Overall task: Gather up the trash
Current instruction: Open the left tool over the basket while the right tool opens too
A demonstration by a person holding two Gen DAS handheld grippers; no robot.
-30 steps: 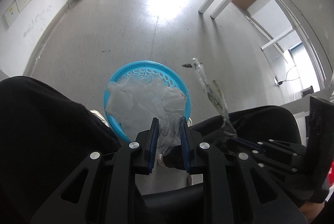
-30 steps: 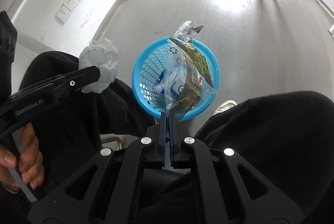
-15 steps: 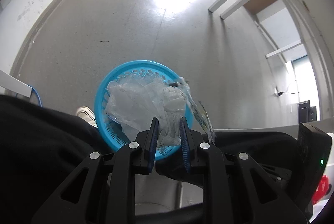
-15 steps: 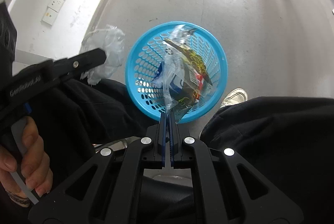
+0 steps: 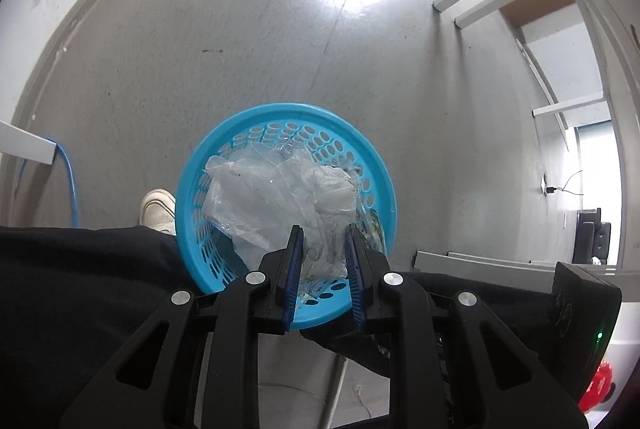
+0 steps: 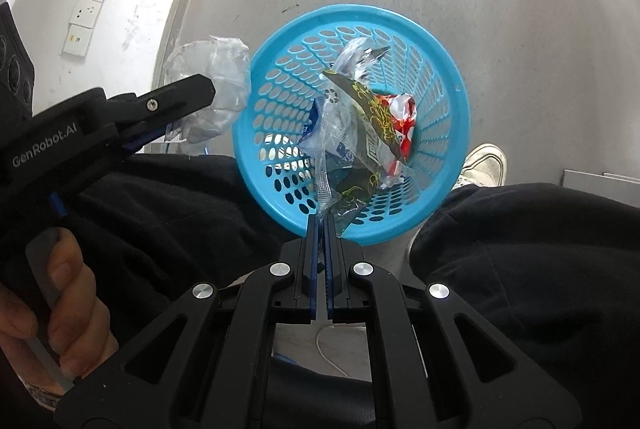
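Compared with one second ago, I note that the round blue perforated plastic basket fills more of both wrist views, and the crumpled clear plastic bag now hangs over the basket's opening instead of short of it. In the right wrist view the clear and dark printed snack wrapper has gone from above the rim to inside the basket.

Left gripper: I see it pointing steeply down over the basket, jaws narrow and clamped on the lower folds of the bag. In the right wrist view it enters from 9 o'clock, held by a hand on its grip, with the bag at the basket's 9 o'clock rim.

Right gripper: it points steeply down, jaws pressed together on the wrapper's bottom edge at the basket's 6 o'clock rim.

The basket stands on the grey floor between the person's black-trousered legs; a white shoe shows at 3 o'clock of the basket.

Limits: the wrapper's print is unreadable. In the left wrist view the bag covers the basket's contents, and only the right gripper's casing shows at 4 o'clock.
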